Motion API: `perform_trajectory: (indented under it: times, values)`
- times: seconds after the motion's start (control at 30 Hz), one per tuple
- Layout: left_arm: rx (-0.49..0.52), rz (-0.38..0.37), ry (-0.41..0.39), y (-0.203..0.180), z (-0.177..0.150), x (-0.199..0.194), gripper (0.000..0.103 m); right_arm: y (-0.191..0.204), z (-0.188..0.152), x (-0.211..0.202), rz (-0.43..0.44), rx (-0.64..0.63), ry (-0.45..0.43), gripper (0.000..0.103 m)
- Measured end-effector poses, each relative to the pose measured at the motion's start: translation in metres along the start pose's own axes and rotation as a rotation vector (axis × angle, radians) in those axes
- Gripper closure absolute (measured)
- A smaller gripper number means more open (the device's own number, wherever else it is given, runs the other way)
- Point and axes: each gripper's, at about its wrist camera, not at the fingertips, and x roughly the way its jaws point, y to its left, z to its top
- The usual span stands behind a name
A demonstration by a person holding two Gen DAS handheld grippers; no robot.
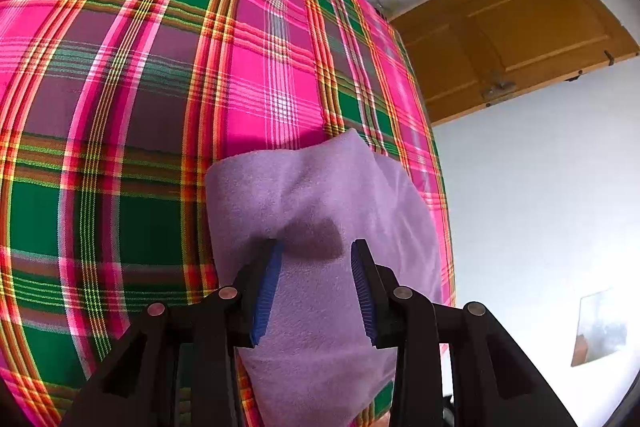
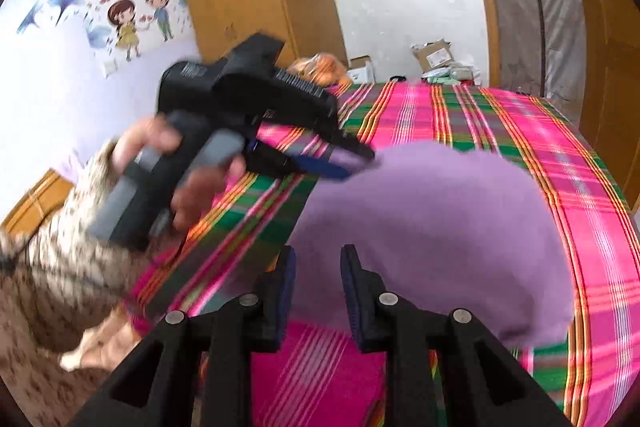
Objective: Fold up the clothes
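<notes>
A soft lilac fleece garment [image 2: 432,227] lay bunched on a bed covered with a pink, green and orange plaid sheet [image 2: 520,115], near the sheet's edge.

The left gripper [image 1: 316,255], black with blue ribbed pads, stood about half open with the fleece pushed up between its jaws; in the left wrist view a fold of cloth filled the gap, yet whether the pads pressed on it could not be told. In the right wrist view its tips met the far end of the garment, and a hand [image 2: 176,163] in a speckled sleeve held its grey handle.

The right gripper [image 2: 318,259] hovered over the near edge of the fleece, jaws partly apart and opening, with the cloth seen behind the gap and no pad visibly touching it.
</notes>
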Motion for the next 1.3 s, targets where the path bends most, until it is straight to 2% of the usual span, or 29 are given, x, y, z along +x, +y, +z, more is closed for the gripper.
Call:
perform_trajectory:
  times: [0.07,0.13,0.2,0.27,0.33,0.43,0.5,0.6,0.83,0.9,1.0,1.17,1.3]
  values:
    - [-0.001,0.0,0.001,0.0,0.001,0.0,0.065,-0.001,-0.001,0.018,-0.011,0.013,0.041,0.078]
    - [0.001,0.001,0.004,0.001,0.001,-0.001,0.065,0.004,-0.007,0.032,0.013,0.019,0.074,0.077]
    - [-0.006,-0.006,0.01,0.004,0.003,0.0,0.065,0.013,-0.016,0.031,0.038,-0.004,0.068,0.077]
    - [-0.015,-0.016,0.014,0.006,0.004,0.0,0.065,0.023,-0.024,0.037,0.085,-0.016,0.122,0.077]
    - [-0.017,-0.019,0.011,0.007,0.004,-0.001,0.065,0.03,-0.029,0.041,0.063,-0.047,0.152,0.077]
    - [0.004,-0.016,-0.015,0.006,0.004,-0.009,0.065,0.027,-0.02,0.028,0.095,-0.024,0.12,0.078]
    - [0.02,-0.021,-0.064,0.005,0.004,-0.02,0.065,0.023,-0.01,0.014,0.109,-0.011,0.07,0.078]
    - [0.065,-0.043,-0.082,-0.003,-0.002,-0.029,0.065,0.012,0.008,0.001,0.008,-0.013,-0.01,0.078]
    - [0.253,-0.036,-0.03,-0.031,-0.036,-0.022,0.065,-0.036,0.019,0.0,-0.279,-0.002,-0.011,0.078]
    - [0.31,-0.01,0.021,-0.035,-0.047,-0.012,0.065,-0.052,0.026,-0.003,-0.335,0.023,-0.015,0.078]
    - [0.331,0.036,0.041,-0.032,-0.057,-0.001,0.065,-0.078,0.026,-0.004,-0.36,0.074,-0.001,0.078]
    - [0.316,0.023,0.043,-0.023,-0.058,0.007,0.065,-0.102,0.008,0.016,-0.327,0.114,0.087,0.078]
    - [0.384,0.05,0.013,-0.023,-0.068,0.011,0.065,-0.102,-0.003,0.017,-0.327,0.102,0.066,0.077]
